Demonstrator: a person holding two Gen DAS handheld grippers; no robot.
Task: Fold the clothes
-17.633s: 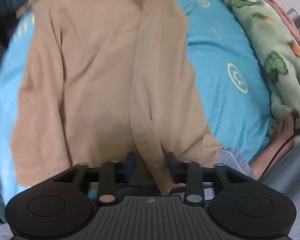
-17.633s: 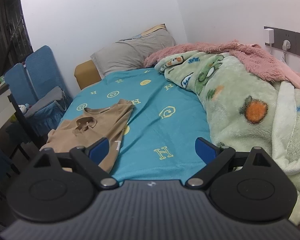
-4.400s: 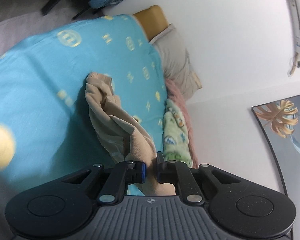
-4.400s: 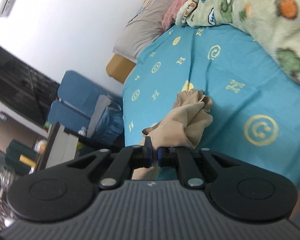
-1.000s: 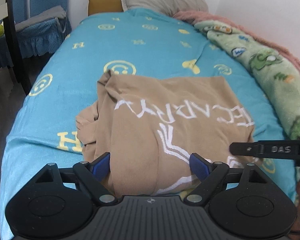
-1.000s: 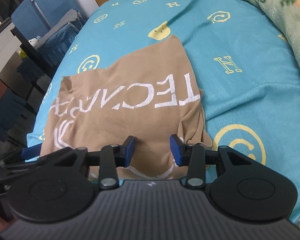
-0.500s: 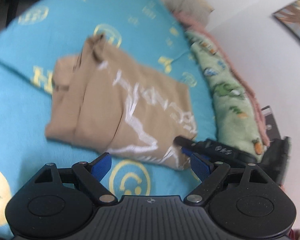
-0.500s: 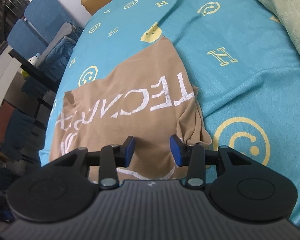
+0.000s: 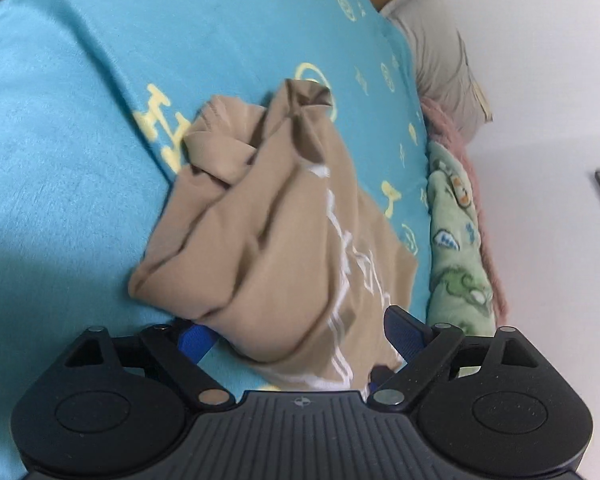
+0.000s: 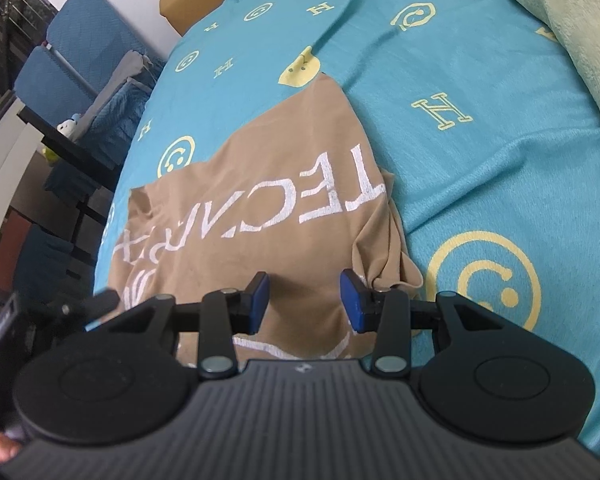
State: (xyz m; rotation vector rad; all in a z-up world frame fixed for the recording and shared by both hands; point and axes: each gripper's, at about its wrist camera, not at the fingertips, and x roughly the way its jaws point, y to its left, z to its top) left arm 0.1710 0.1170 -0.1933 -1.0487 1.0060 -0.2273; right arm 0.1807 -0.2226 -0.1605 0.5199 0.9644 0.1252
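A tan shirt with white lettering (image 10: 268, 208) lies folded on the blue bedsheet (image 10: 480, 160). In the left wrist view the shirt (image 9: 268, 232) shows bunched folds at its left end. My left gripper (image 9: 300, 330) is open, its jaws wide apart on either side of the shirt's near corner. My right gripper (image 10: 304, 300) is open, its jaws partly apart just above the shirt's near edge. Neither holds cloth. The left gripper's tip shows at the lower left of the right wrist view (image 10: 100, 300).
A green fleece blanket (image 10: 572, 12) lies along the bed's right side, with a pink blanket (image 9: 452, 120) and a grey pillow (image 9: 440, 52) at the head. Blue chairs (image 10: 72, 52) and a dark table stand left of the bed.
My left gripper has swung around and come in close to the shirt's bunched left end. My right gripper has barely moved and stays open over the near edge.
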